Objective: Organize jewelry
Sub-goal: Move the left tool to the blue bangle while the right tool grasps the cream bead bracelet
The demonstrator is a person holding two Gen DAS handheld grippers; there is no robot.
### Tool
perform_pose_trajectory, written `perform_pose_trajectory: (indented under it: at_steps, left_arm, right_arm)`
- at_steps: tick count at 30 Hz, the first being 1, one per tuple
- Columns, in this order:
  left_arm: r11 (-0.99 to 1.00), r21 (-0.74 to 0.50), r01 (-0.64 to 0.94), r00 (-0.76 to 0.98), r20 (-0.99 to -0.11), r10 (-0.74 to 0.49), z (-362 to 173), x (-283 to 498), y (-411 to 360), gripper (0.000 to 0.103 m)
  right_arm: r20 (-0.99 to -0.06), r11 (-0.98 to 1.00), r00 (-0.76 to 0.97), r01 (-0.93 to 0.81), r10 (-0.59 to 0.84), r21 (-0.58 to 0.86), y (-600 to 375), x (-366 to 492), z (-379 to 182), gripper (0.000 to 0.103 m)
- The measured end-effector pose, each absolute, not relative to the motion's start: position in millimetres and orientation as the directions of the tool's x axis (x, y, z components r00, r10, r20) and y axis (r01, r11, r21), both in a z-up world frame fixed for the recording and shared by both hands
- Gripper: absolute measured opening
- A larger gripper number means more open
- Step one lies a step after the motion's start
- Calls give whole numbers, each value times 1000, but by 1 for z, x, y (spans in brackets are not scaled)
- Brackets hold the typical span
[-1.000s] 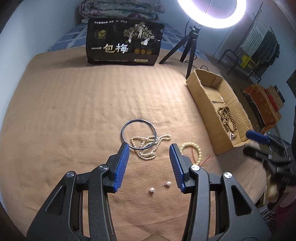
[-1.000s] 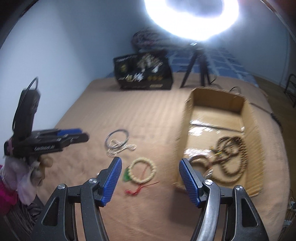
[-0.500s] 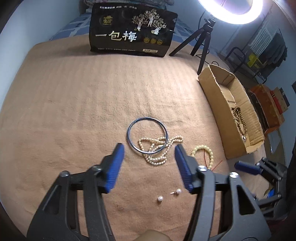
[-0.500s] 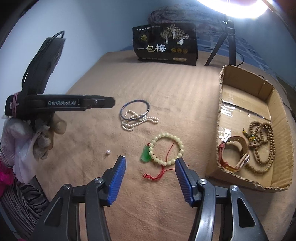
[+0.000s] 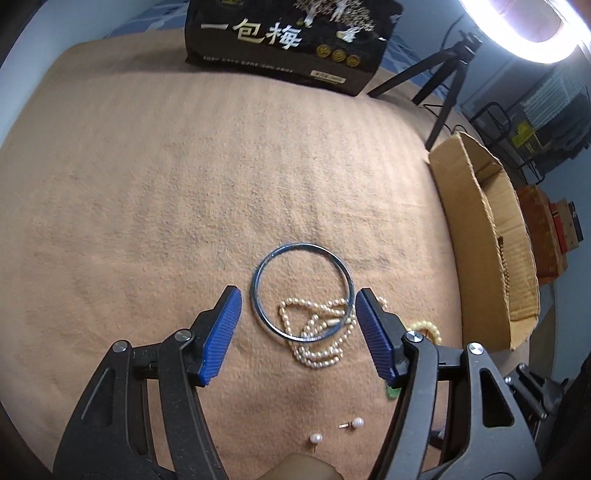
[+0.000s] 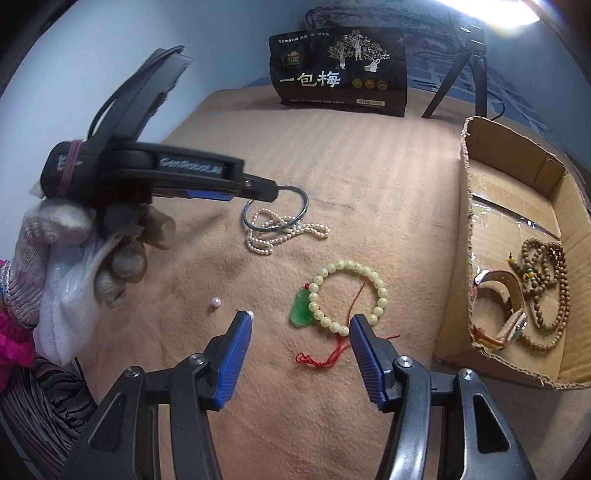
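Two pearl studs (image 6: 215,303) lie loose nearest the person's edge of the tan blanket (image 5: 147,184), the second (image 6: 250,314) half hidden behind a finger of the right claw. Further in sits the metal bangle (image 5: 301,291) with the pearl strand (image 5: 317,332) tangled through and partly over it. Right of that lies the pale bead bracelet (image 6: 347,293) with its green pendant (image 6: 301,310) and red cord. At the blanket's right edge stands the cardboard box (image 6: 517,177), which already holds a wooden bead necklace (image 6: 550,291) and a watch (image 6: 506,314).

The sorting looks less than half done: two pieces are boxed, while the bangle, strand, bracelet and both studs remain outside.

The left claw (image 5: 297,332) hangs released, its jaws spread wide on either side of the bangle and strand, gripping nothing; it seems lined up for that pair. The right claw (image 6: 299,354) is likewise released and empty, poised above the bead bracelet.

The surface is a soft, ribbed blanket over what appears to be a bed, so small studs may sink into the nap. At the far edge a black snack bag (image 6: 340,70) stands upright, with a tripod (image 6: 469,62) and a bright ring light (image 5: 528,29) to its right. A pale blue wall rises on the left; racks and boxes crowd the room beyond the right edge.
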State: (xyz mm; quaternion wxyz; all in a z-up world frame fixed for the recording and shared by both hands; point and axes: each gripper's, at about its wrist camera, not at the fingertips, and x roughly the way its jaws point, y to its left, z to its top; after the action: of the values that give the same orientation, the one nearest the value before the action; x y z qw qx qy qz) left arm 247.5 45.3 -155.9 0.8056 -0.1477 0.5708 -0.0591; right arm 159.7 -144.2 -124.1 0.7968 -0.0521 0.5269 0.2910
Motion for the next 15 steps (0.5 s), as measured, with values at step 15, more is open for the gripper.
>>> perform_pose_trajectory:
  at_steps: [15]
  left_arm:
    - [932,-337,-131,312,-907,-284,-173,266,41,71]
  right_arm:
    - [-876,827,257,-510,409,237,-136,168,-135,51]
